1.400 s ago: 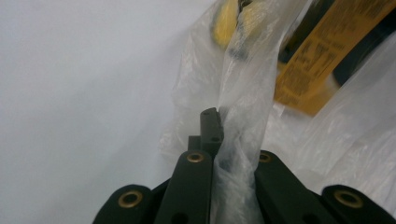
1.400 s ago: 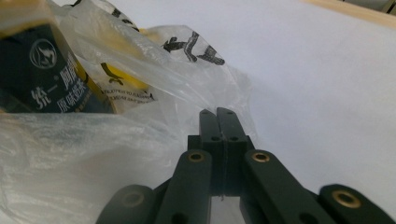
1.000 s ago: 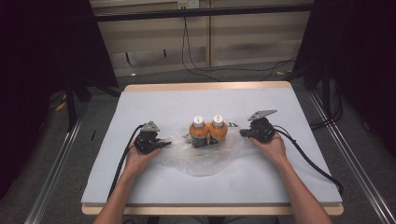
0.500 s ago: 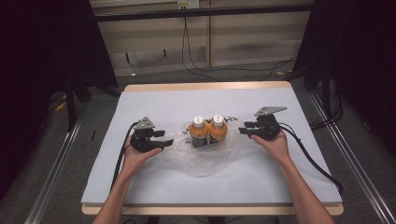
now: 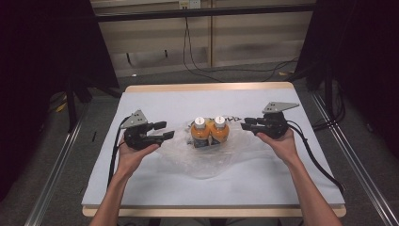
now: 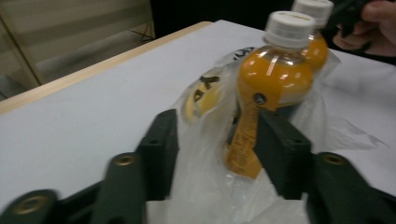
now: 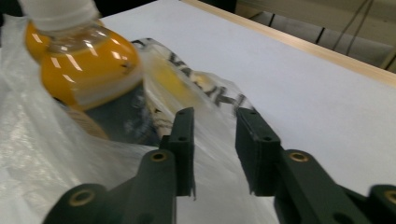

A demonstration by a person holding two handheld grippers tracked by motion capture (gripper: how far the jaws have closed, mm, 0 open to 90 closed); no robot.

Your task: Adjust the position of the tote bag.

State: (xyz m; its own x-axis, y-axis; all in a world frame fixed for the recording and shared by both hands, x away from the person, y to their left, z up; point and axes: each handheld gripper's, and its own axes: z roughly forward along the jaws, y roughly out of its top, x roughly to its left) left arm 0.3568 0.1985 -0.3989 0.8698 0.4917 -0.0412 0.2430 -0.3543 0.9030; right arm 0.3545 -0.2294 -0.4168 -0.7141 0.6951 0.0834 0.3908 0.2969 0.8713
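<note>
Two orange-juice bottles with white caps (image 5: 199, 132) (image 5: 219, 129) stand side by side inside a crumpled clear plastic bag (image 5: 202, 160) at mid-table. My left gripper (image 5: 163, 130) hovers at the bag's left edge. Its jaws have just been closing but stay apart, with loose bag film (image 6: 205, 186) between them and the near bottle (image 6: 275, 74) ahead; my left gripper (image 6: 217, 126) is open. My right gripper (image 5: 245, 124) hovers at the bag's right edge. Its jaws have also just been closing, and my right gripper (image 7: 215, 116) stands open over printed bag film (image 7: 205, 100), with a bottle (image 7: 84, 65) to the left.
A white sheet (image 5: 141, 183) covers the wooden table (image 5: 207, 87). Black cables (image 5: 320, 160) trail from both grippers toward the near edge. Metal rails (image 5: 51, 188) run along the floor on both sides. The other hand (image 6: 373, 28) appears behind the bottles in the left gripper view.
Both hands have lifted off the table beside the bag. The jaws of both grippers, shut at the bag's edges a second ago, now stand apart.
</note>
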